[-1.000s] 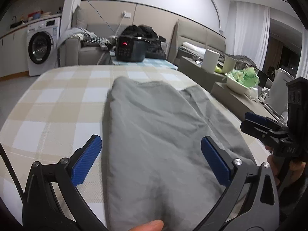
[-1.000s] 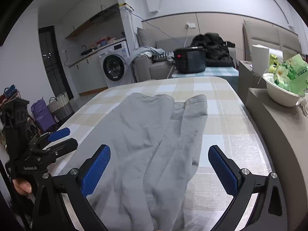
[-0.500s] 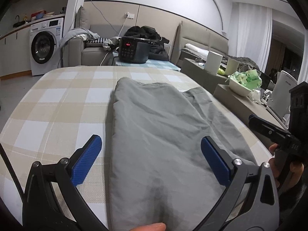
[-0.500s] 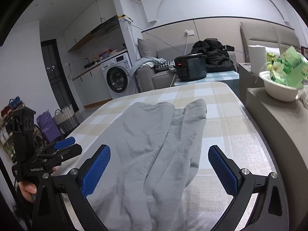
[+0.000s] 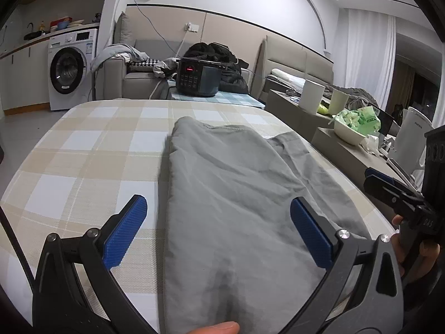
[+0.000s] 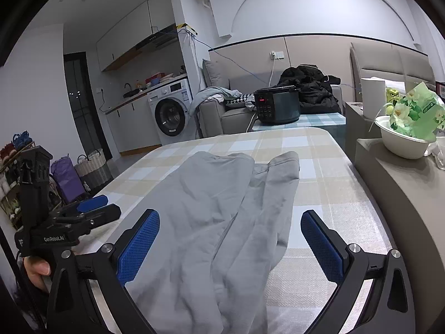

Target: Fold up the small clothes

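A grey garment point(image 5: 228, 194) point(image 6: 211, 208) lies lengthwise on the beige-and-white checked table point(image 5: 91, 156) point(image 6: 314, 172). It is folded along its length, with a narrower part showing at its right side. My left gripper point(image 5: 218, 233) hovers open over the garment's near end, nothing between its blue pads point(image 5: 125, 235). My right gripper point(image 6: 229, 246) is open above the same near end, a little to the right. Each gripper shows in the other's view, the right gripper point(image 5: 395, 194) at the table's right edge and the left gripper point(image 6: 80, 217) at its left edge, both held by a hand.
A low grey counter point(image 6: 395, 183) runs along the table's right side with a white bowl point(image 6: 403, 142) and a paper roll point(image 6: 374, 97). Beyond the far edge stand a black cooker point(image 5: 198, 76), a sofa point(image 5: 130, 75) and a washing machine point(image 5: 69, 69).
Both grippers have risen and tipped up slightly, so the garment sits lower in both views. The garment has not moved and both grippers stay open.
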{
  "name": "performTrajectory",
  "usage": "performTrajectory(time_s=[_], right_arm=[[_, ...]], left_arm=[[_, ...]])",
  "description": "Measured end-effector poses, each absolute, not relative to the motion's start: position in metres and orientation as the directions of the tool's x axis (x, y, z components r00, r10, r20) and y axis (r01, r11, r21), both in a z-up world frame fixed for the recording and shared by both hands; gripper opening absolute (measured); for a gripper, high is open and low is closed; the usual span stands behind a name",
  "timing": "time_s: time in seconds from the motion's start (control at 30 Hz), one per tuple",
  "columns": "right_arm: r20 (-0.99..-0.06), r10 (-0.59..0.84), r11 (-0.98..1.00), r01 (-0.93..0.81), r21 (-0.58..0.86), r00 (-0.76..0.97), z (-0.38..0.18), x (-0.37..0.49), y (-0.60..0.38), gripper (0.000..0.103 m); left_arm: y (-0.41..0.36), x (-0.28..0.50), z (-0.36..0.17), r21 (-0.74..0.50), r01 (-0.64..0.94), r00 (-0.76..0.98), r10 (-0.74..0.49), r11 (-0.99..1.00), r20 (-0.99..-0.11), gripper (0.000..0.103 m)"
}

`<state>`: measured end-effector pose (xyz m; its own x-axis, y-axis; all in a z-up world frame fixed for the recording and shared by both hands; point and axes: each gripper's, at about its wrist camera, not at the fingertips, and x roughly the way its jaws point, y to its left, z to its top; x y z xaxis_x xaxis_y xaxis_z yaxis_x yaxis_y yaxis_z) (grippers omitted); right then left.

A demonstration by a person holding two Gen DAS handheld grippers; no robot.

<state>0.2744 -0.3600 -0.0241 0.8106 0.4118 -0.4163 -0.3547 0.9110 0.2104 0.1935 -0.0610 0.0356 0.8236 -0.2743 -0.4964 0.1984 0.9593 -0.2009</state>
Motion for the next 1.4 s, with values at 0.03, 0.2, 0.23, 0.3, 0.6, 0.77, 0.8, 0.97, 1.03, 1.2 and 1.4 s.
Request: performTrajectory(time_s=[0.03,0.2,0.23,0.3,0.6,0.77,0.8,0.97,1.03,1.2,1.4], right_arm=[[-0.419,0.410,0.912,-0.354,0.207,0.810,-0.0245,0.2748,-0.3593,0.103],[-0.425,0.405,0.914,-0.352,0.201,0.810,-0.0247,0.2752,-0.3581,0.103],[-0.427,0.403,0.915,-0.350,0.200,0.809,-0.0250,0.2756,-0.3579,0.103],[-0.427,0.403,0.915,-0.349,0.202,0.809,-0.0248,0.2752,-0.3577,0.103],[-0.430,0.402,0.915,-0.347,0.204,0.808,-0.0249,0.2760,-0.3590,0.103],[-0.434,0.399,0.917,-0.343,0.206,0.808,-0.0257,0.2779,-0.3602,0.103],[-0.436,0.399,0.917,-0.342,0.206,0.807,-0.0260,0.2785,-0.3605,0.103],[-0.442,0.394,0.919,-0.331,0.215,0.806,-0.0271,0.2807,-0.3631,0.103],[-0.444,0.394,0.918,-0.329,0.220,0.805,-0.0276,0.2818,-0.3642,0.103],[-0.443,0.393,0.919,-0.329,0.217,0.806,-0.0276,0.2816,-0.3648,0.103],[-0.445,0.392,0.919,-0.327,0.217,0.805,-0.0273,0.2817,-0.3650,0.103]], left_arm=[[-0.0604,0.1922,0.0359,-0.200,0.193,0.827,-0.269,0.961,-0.494,0.102],[-0.0604,0.1922,0.0358,-0.199,0.188,0.825,-0.264,0.962,-0.500,0.102],[-0.0601,0.1925,0.0355,-0.199,0.186,0.824,-0.263,0.962,-0.501,0.102],[-0.0592,0.1925,0.0351,-0.201,0.181,0.825,-0.259,0.963,-0.502,0.102],[-0.0653,0.1886,0.0380,-0.172,0.209,0.831,-0.267,0.963,-0.487,0.102],[-0.0630,0.1879,0.0383,-0.183,0.205,0.830,-0.270,0.961,-0.488,0.102],[-0.0620,0.1884,0.0381,-0.188,0.203,0.829,-0.271,0.961,-0.489,0.102],[-0.0582,0.1905,0.0366,-0.208,0.191,0.826,-0.272,0.959,-0.493,0.102],[-0.0578,0.1905,0.0365,-0.210,0.190,0.826,-0.271,0.959,-0.494,0.102],[-0.0576,0.1908,0.0363,-0.207,0.190,0.826,-0.270,0.960,-0.494,0.102],[-0.0572,0.1905,0.0364,-0.207,0.187,0.827,-0.268,0.960,-0.495,0.102]])
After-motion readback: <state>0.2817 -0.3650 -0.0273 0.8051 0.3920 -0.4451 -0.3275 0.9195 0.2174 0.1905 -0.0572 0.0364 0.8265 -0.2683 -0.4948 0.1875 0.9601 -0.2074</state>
